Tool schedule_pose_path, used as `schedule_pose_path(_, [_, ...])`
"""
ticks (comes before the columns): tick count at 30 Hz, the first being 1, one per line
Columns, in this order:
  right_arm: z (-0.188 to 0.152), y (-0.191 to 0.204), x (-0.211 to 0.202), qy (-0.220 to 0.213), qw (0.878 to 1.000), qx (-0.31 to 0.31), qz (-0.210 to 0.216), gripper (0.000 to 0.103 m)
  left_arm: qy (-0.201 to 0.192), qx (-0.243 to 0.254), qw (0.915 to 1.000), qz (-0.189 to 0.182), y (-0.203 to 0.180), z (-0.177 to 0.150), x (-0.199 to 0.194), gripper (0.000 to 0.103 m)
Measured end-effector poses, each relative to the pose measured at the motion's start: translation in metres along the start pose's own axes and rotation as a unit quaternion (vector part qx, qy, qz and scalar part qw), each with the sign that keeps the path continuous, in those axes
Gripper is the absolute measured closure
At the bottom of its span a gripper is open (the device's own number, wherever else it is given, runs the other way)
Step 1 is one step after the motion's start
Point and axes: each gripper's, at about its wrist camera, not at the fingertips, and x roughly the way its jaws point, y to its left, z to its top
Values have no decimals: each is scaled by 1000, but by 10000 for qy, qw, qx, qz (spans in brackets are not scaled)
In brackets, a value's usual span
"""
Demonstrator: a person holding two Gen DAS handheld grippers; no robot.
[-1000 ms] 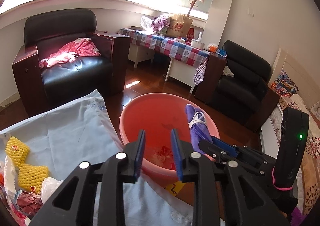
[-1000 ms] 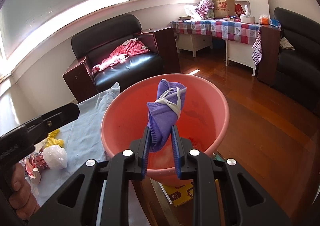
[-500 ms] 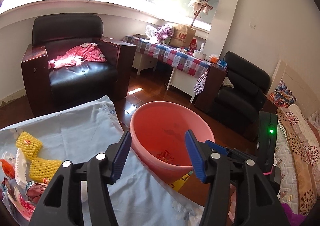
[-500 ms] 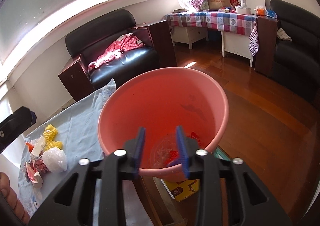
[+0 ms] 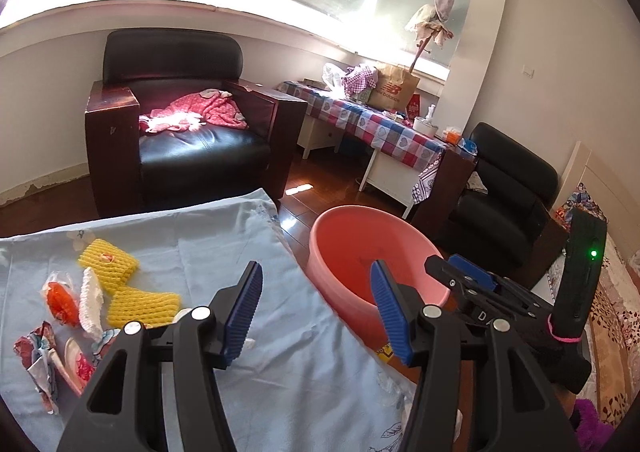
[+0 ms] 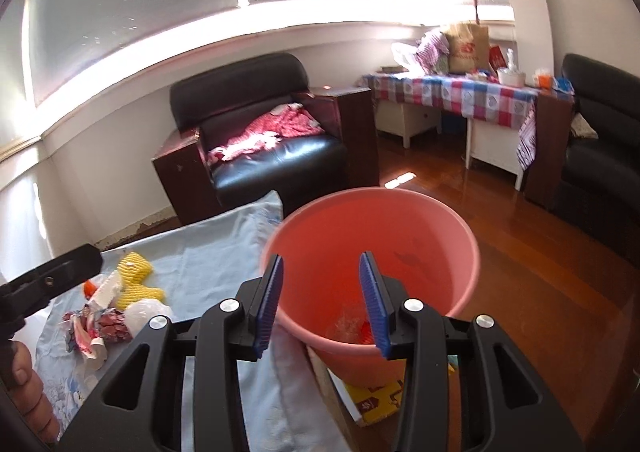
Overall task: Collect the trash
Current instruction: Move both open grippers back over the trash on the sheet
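1. Left gripper (image 5: pixel 316 312): jaws spread wide, nothing between the blue pads; the jaws have just been opening. It hangs over the right edge of the light blue cloth (image 5: pixel 192 248), pointing toward the room.
2. Right gripper (image 6: pixel 322 302): jaws parted, nothing clamped, pads (image 6: pixel 372 300) bare; these jaws too have just been opening. It points down-forward over the near rim of the pink bucket (image 6: pixel 460 228).
3. The bucket stands upright on the wood floor, mouth up, just beside the cloth's edge. In the left view it sits ahead and right of the left gripper (image 5: pixel 344 228).
4. Scraps at the bucket's bottom (image 6: pixel 352 326): clear and red bits, too blurred to name.
5. Trash still on the cloth, left of both grippers: two yellow foam nets (image 5: pixel 108 258), long axes roughly across the view, slightly tilted; an orange-red wrapper (image 5: pixel 62 300); a white strip (image 5: pixel 91 304) standing roughly up-down in the view; crumpled printed wrappers (image 5: pixel 40 356) nearest the left edge.
6. From the right view the same pile (image 6: pixel 120 304) lies well left of the right gripper, apart from the bucket.
7. A hand (image 6: pixel 24 384) grips the left gripper's handle at the lower-left edge.
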Motion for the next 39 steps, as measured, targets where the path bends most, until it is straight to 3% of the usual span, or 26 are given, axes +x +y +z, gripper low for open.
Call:
schedule_pose_path(8, [-3,52,-8,135,9972,-453,584,63,-284,-54,9981,544,29,-11,-42,47])
schedule_pose_path(20, [-27,102,-7,440,9925,-350,1083,63,-381,-476,9904,1242,93,-43,-90,47])
schedule_pose_path(26, [-37,119,0,697,9897,-369,1195,63,-313,-641,9853,1552,122,-62,-109,47])
schedule_pose_path(33, [-51,149,1,820,9864,-1028,986,63,-221,-759,9781,1927,155,-87,-127,47])
schedule_pose_path(39, [-68,165,16,1298,9793,-1238,941,63,51,-981,9760,1944,185,-102,-130,48])
